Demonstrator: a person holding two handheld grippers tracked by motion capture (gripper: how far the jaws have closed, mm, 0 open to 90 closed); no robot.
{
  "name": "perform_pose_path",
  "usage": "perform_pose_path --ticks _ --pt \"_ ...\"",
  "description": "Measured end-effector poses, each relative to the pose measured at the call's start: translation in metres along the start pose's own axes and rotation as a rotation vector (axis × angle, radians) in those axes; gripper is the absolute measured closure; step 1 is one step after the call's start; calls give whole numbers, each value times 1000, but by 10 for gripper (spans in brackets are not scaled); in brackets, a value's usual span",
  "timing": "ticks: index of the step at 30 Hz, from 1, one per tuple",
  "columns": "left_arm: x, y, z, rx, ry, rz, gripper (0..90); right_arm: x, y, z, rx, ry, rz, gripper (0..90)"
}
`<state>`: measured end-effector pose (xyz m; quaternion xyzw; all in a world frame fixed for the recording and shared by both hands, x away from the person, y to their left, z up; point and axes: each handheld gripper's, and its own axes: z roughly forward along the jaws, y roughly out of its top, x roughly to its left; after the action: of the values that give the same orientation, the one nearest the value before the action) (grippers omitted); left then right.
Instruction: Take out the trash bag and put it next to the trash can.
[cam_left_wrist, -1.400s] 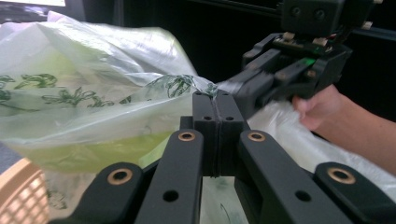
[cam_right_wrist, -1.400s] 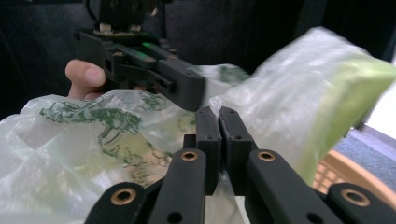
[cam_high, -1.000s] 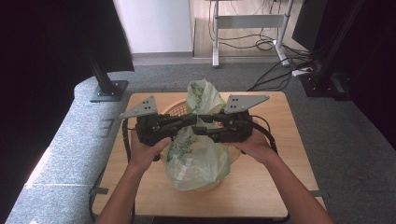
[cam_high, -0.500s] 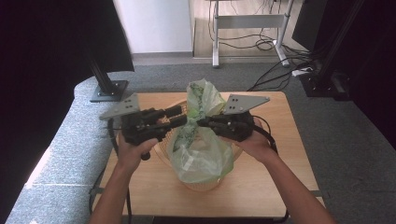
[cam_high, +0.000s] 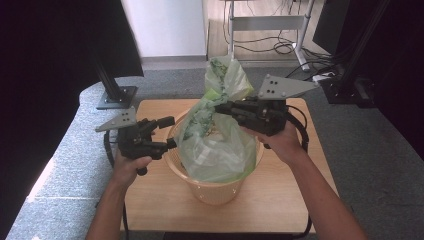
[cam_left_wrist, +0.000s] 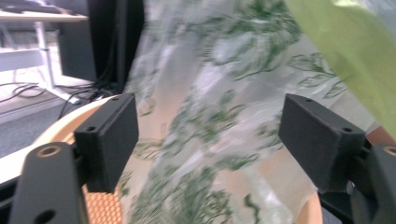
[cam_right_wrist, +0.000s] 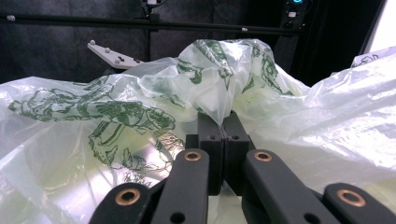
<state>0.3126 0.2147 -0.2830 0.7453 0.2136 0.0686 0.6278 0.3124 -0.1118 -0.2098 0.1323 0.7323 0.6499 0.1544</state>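
While my left tongs (cam_high: 170, 132) have just been opening, pads clear of the plastic, the green-printed bag (cam_high: 215, 145) sits half out of the basket (cam_high: 215, 187) mid-bench. My right tongs (cam_high: 225, 107) are clamped on its gathered neck. Best lift straight up, keeping the liner off the rim; open room above, bench (cam_high: 280, 200) edges near.

Pale green translucent bag (cam_high: 215, 145) with dark green leafy print, tan basket (cam_high: 215, 192), light wood table (cam_high: 280, 200).
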Motion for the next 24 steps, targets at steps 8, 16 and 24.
perform_pose_path --ticks 8,16,24 --pt "-26 3 45 142 22 118 137 18 -6 28 37 39 -14 892" --pt "-37 12 69 112 41 149 242 33 -9 38 88 83 -22 893" --pt "-37 14 70 94 -73 151 751 32 -12 36 103 100 -7 890"
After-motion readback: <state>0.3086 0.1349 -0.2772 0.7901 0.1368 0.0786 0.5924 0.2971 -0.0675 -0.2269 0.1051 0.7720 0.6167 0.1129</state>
